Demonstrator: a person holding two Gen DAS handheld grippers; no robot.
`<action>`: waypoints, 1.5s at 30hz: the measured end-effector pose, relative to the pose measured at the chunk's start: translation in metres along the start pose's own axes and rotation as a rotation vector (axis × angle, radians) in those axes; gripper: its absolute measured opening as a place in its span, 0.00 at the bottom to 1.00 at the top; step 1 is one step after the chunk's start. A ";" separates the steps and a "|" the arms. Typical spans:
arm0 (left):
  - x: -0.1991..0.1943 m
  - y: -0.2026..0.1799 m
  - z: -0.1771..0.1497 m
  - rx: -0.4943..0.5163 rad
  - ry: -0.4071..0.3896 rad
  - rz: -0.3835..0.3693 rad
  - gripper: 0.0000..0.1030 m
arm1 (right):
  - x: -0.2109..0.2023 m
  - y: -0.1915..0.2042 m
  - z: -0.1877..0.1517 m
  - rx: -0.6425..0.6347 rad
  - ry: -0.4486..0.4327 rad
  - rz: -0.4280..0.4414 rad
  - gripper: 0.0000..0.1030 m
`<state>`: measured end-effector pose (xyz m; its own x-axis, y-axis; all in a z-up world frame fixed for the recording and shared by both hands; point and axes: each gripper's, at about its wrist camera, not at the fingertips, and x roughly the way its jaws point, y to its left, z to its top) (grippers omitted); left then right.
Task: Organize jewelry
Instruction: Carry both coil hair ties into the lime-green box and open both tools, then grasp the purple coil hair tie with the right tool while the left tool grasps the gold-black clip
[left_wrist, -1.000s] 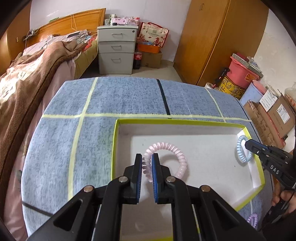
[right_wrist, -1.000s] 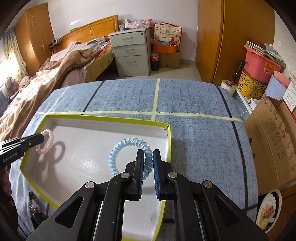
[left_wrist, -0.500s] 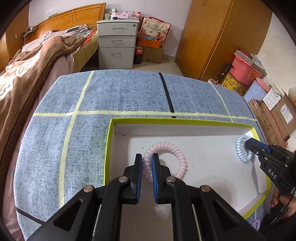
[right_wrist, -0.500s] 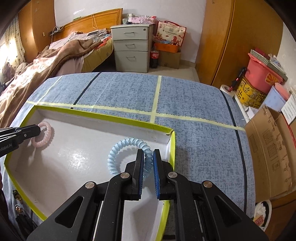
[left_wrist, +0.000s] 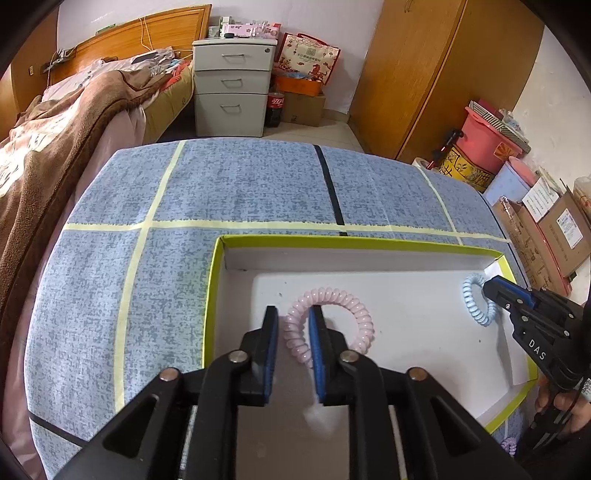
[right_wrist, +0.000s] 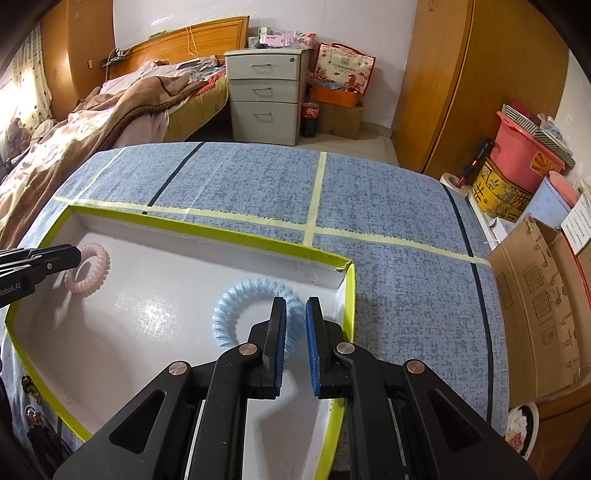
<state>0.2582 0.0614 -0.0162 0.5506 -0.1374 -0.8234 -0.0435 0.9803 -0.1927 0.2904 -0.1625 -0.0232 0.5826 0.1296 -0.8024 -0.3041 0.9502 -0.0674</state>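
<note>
A white tray with a yellow-green rim (left_wrist: 332, 242) (right_wrist: 221, 230) sits on the blue cloth table. A pink spiral coil band (left_wrist: 351, 306) (right_wrist: 92, 273) lies at the tray's left end. My left gripper (left_wrist: 291, 310) (right_wrist: 55, 258) straddles its left side, and its jaws are opening, with a gap beside the left pad. A light blue spiral coil band (right_wrist: 236, 299) (left_wrist: 472, 302) lies at the tray's right end. My right gripper (right_wrist: 295, 301) (left_wrist: 495, 286) has that band's right side between its jaws, which are opening and sit loosely around it.
The table (left_wrist: 240, 184) carries yellow and black tape lines. A pale purple coil (left_wrist: 509, 445) lies off the tray's near right corner. Small dark trinkets (right_wrist: 27, 384) lie by its near left edge. A bed stands left, drawers behind, cardboard boxes (right_wrist: 535, 302) right.
Both grippers' jaws have spread apart around their coil bands. The pink band now stands free of the left pad, and the blue band looks blurred and lower in the tray.
</note>
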 end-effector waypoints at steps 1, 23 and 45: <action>-0.001 0.001 0.000 -0.005 -0.004 -0.002 0.26 | 0.000 0.000 0.000 0.002 -0.003 0.002 0.14; -0.087 0.013 -0.045 -0.055 -0.127 -0.072 0.54 | -0.074 -0.003 -0.039 0.072 -0.079 0.068 0.22; -0.118 0.032 -0.135 -0.090 -0.116 -0.064 0.55 | -0.116 -0.003 -0.134 0.134 -0.039 0.149 0.23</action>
<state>0.0789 0.0896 0.0027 0.6474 -0.1770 -0.7414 -0.0765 0.9527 -0.2942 0.1231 -0.2183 -0.0095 0.5681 0.2799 -0.7739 -0.2876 0.9486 0.1320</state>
